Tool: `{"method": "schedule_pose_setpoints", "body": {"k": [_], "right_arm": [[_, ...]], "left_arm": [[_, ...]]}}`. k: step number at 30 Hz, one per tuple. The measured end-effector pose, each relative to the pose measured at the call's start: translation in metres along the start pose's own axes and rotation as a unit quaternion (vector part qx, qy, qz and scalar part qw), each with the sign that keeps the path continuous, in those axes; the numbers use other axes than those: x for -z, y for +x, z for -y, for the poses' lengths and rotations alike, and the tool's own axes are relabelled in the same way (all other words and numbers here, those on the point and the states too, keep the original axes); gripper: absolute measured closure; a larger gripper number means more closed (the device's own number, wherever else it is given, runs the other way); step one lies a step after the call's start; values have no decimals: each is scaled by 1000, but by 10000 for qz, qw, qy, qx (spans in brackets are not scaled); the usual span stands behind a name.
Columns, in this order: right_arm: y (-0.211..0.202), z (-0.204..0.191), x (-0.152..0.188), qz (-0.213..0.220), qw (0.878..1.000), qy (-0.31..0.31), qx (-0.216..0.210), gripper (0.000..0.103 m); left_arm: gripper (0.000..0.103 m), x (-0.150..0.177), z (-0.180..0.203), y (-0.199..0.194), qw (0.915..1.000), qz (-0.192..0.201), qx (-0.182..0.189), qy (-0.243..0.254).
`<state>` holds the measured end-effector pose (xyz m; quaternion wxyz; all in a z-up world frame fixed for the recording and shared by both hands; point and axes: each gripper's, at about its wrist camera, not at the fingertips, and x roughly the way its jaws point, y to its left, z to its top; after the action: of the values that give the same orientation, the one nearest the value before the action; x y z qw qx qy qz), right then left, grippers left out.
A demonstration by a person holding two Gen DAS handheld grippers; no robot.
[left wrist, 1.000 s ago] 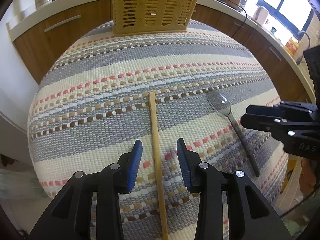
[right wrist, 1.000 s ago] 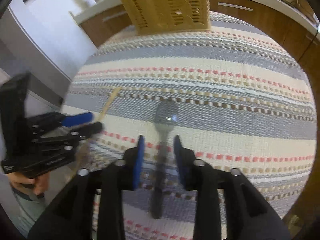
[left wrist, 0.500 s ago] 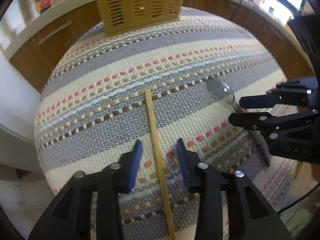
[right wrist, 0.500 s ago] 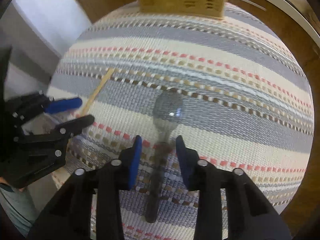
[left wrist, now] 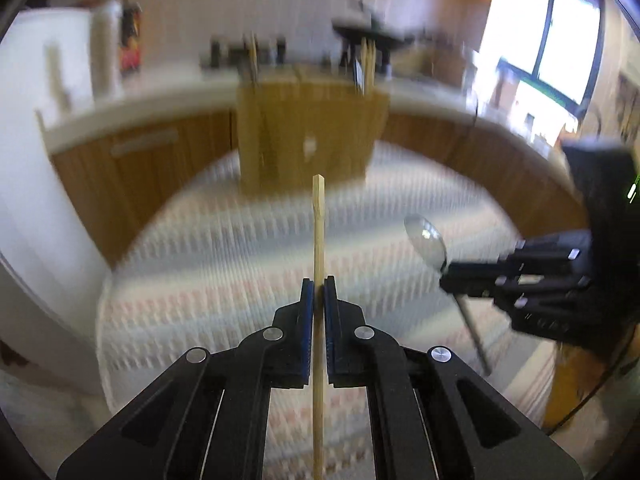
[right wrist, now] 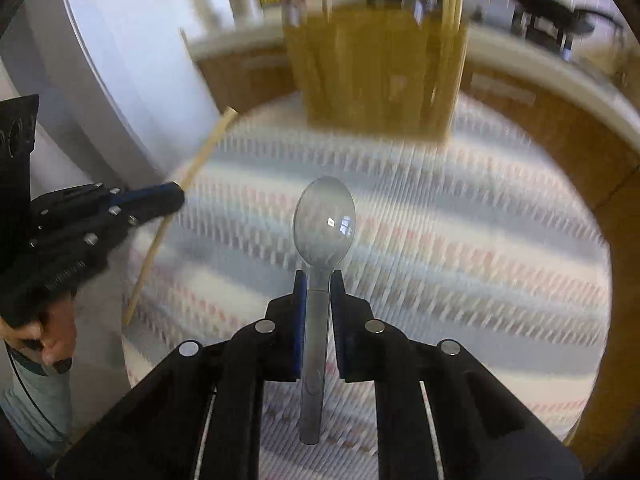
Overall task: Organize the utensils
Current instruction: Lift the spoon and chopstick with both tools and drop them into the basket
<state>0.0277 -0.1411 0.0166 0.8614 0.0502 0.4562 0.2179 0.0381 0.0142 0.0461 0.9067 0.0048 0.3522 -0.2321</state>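
**Both tongs clamped: chopstick on the left, spoon on the right**

The left tongs (left wrist: 319, 282) have just been closing and now pinch a single wooden chopstick (left wrist: 319, 232) between their blue pads. The stick runs straight up the middle of the left wrist view, its tip toward 12 o'clock and its tail passing back under the tongs toward 6 o'clock. It is clear of the striped cloth (left wrist: 208, 248) below.

The right tongs (right wrist: 319, 280) have also just been closing, and their pads press on the neck of a metal spoon (right wrist: 324, 220). The bowl sits just ahead of the fingertips, toward 12 o'clock, hollow side to the camera. The handle trails back between the fingers toward 6 o'clock. The spoon, too, is off the cloth.

In the left wrist view, the right tongs and spoon show at about 3 o'clock. In the right wrist view, the left tongs and chopstick show at about 9 o'clock, with a hand (right wrist: 48, 340) gripping the tool below them.

A yellow slotted utensil basket (left wrist: 308, 136) stands on the cloth-covered counter toward 12 o'clock in both views. Thin sticks poke out of its top; heavy blur hides what else it holds. Wooden cabinets (left wrist: 132, 168) curve behind it.
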Motion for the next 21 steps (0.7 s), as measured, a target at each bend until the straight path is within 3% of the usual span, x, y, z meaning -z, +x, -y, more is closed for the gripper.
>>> {"method": "schedule_pose_setpoints", "body": {"k": [6,11,16,21], "right_arm": [[-43,19,-56,1286,9916,78,-133,93],[-73,42,-104,2194,9755,134,-39,93],[-76,63,-148,2758,9609,203,118,93],[-71,79,-176,3187,9456,212,612,93]], "left_arm": [[100,-64,-5,-31,9897,1394,245,-208],[100,-117,2,-32,9709,2341,426,-262],[100,-149,7,-10,9531,2974,434,-364],[100,-165,-2,19,9449,3229,235,-475]]}}
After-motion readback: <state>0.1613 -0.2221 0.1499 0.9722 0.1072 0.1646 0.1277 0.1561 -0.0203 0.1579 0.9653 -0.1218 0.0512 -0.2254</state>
